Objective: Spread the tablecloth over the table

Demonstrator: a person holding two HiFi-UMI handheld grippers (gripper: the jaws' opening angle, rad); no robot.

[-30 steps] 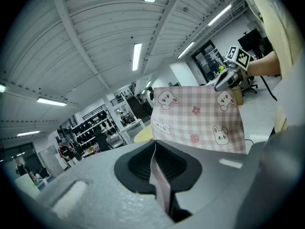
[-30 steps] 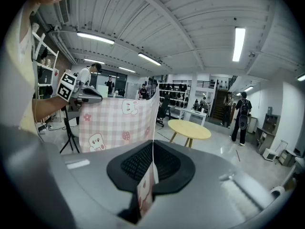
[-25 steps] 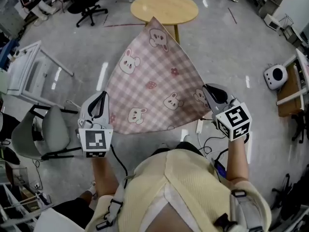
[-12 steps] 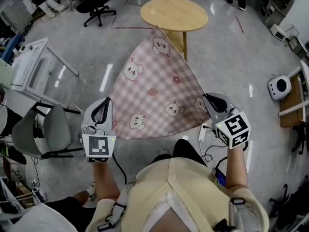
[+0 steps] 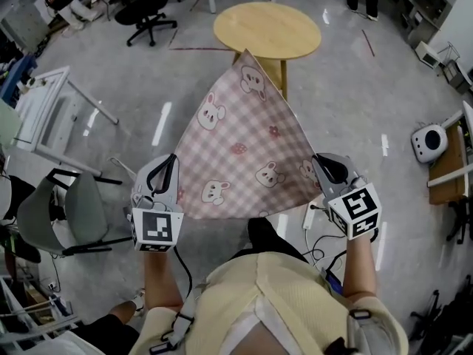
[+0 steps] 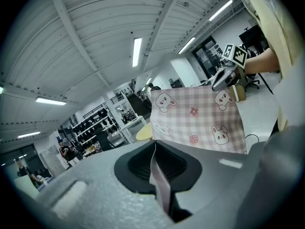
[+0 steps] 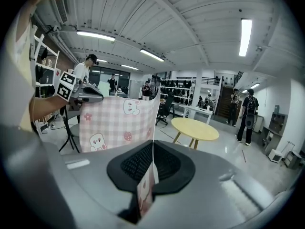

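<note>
Table (image 5: pixel 266 28) sits lower at top centre than a second ago — my left gripper (image 5: pixel 170 165) and right gripper (image 5: pixel 323 163) each pinch the tablecloth (image 5: pixel 244 154) edge.

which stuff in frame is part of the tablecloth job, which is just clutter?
Job:
- tablecloth
- round table
- left gripper and right gripper, jaws shut on the cloth's edge

Lying about:
- grey chair
- black office chair
- white round device

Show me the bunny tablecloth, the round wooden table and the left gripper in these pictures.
tablecloth (image 5: pixel 244 154): head view, middle of the checked cloth.
round table (image 5: pixel 267 29): head view, bare tabletop.
left gripper (image 5: pixel 170 167): head view, between the tips of its fingers.
</note>
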